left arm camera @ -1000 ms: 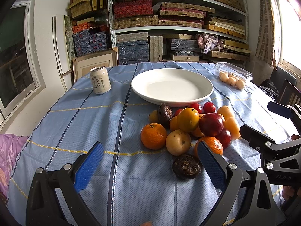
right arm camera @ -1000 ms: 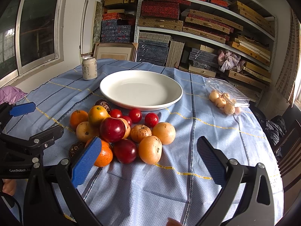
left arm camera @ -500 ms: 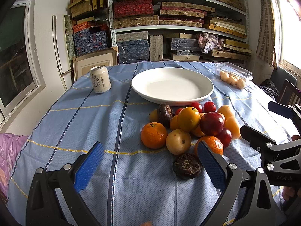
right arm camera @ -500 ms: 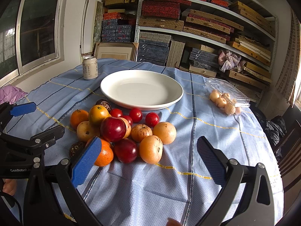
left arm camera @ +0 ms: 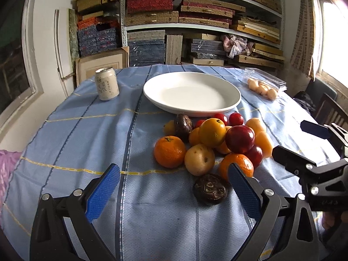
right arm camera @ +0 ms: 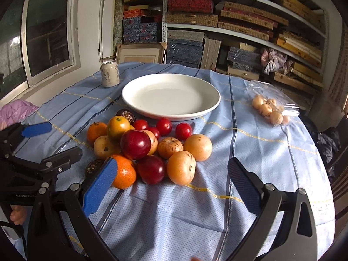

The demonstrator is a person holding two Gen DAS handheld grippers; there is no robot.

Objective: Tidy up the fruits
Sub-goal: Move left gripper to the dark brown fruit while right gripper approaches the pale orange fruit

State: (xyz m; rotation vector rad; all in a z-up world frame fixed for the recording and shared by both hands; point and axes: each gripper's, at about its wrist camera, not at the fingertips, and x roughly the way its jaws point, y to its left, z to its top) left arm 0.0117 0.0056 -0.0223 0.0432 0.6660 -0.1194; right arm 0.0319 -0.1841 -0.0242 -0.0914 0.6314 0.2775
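A heap of fruit (left arm camera: 214, 140) lies on the blue cloth in front of an empty white plate (left arm camera: 228, 106): oranges, red plums, yellow-brown pears, small red tomatoes and two dark wrinkled passion fruits. My left gripper (left arm camera: 173, 186) is open and empty, low over the cloth, with a dark passion fruit (left arm camera: 209, 189) just inside its right finger. My right gripper (right arm camera: 171, 180) is open and empty; an orange (right arm camera: 124, 173) sits by its left finger. The heap (right arm camera: 150, 143) and plate (right arm camera: 208, 108) also show in the right wrist view.
A drink can (left arm camera: 107, 83) stands at the back left of the table. A clear plastic bag of small pale fruits (left arm camera: 263, 88) lies at the back right. Stacked boxes fill shelves (left arm camera: 195, 24) behind. A dark chair (left arm camera: 330, 111) is at the right.
Both grippers have barely moved; the views are nearly the same, with the left view shifted very slightly. Nothing was taken or let go.
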